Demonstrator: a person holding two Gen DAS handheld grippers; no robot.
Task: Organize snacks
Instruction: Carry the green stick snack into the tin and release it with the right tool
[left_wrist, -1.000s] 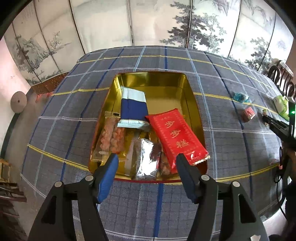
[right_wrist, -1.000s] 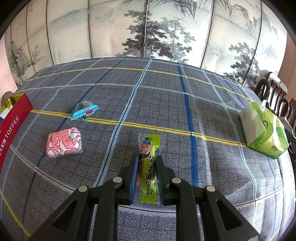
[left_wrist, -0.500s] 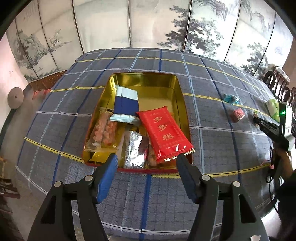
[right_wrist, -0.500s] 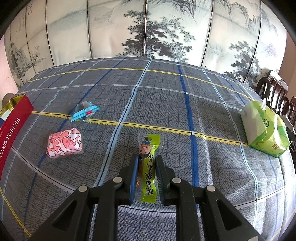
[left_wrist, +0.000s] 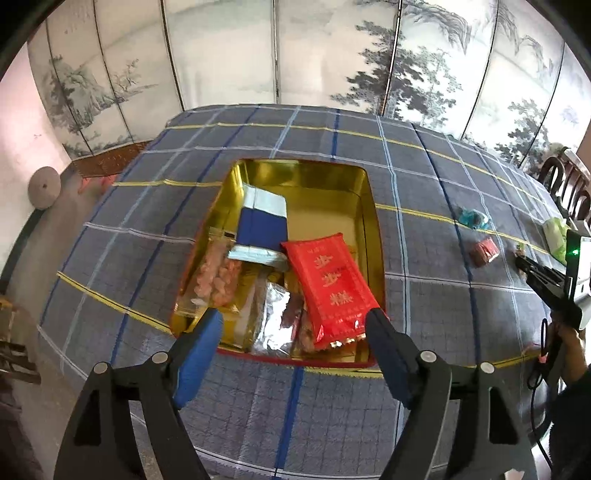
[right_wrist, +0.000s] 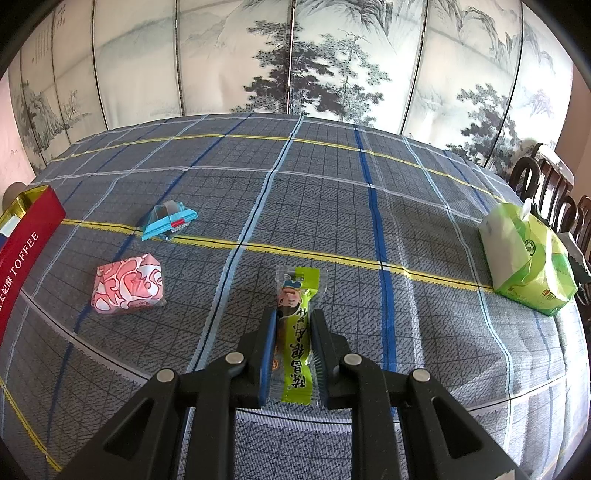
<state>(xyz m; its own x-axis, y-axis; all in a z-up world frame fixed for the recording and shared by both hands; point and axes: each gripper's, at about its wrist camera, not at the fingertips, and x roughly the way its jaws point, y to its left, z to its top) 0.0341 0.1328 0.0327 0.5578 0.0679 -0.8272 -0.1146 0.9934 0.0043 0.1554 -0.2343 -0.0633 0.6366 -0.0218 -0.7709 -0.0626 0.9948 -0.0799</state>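
Note:
My right gripper (right_wrist: 293, 317) is shut on a green stick snack (right_wrist: 295, 332) just above the plaid tablecloth. A pink wrapped snack (right_wrist: 127, 283) and a blue wrapped snack (right_wrist: 168, 221) lie to its left. My left gripper (left_wrist: 293, 325) is open and empty, above the near rim of the gold tin (left_wrist: 371, 206). The tin holds a red packet (left_wrist: 330, 284), a blue packet (left_wrist: 262, 227), a clear bag of pink snacks (left_wrist: 218, 277) and a foil packet (left_wrist: 273, 317). The right gripper also shows in the left wrist view (left_wrist: 524, 264).
A green tissue pack (right_wrist: 528, 254) sits at the table's right edge, with dark wooden chairs (right_wrist: 546, 184) behind it. The tin's red side (right_wrist: 22, 243) reads TOFFEE at the far left. A painted folding screen (right_wrist: 295, 55) stands behind the table.
My left gripper has pulled back and up from the tin, so more of the table shows. The right gripper has kept hold of the green stick snack and barely moved.

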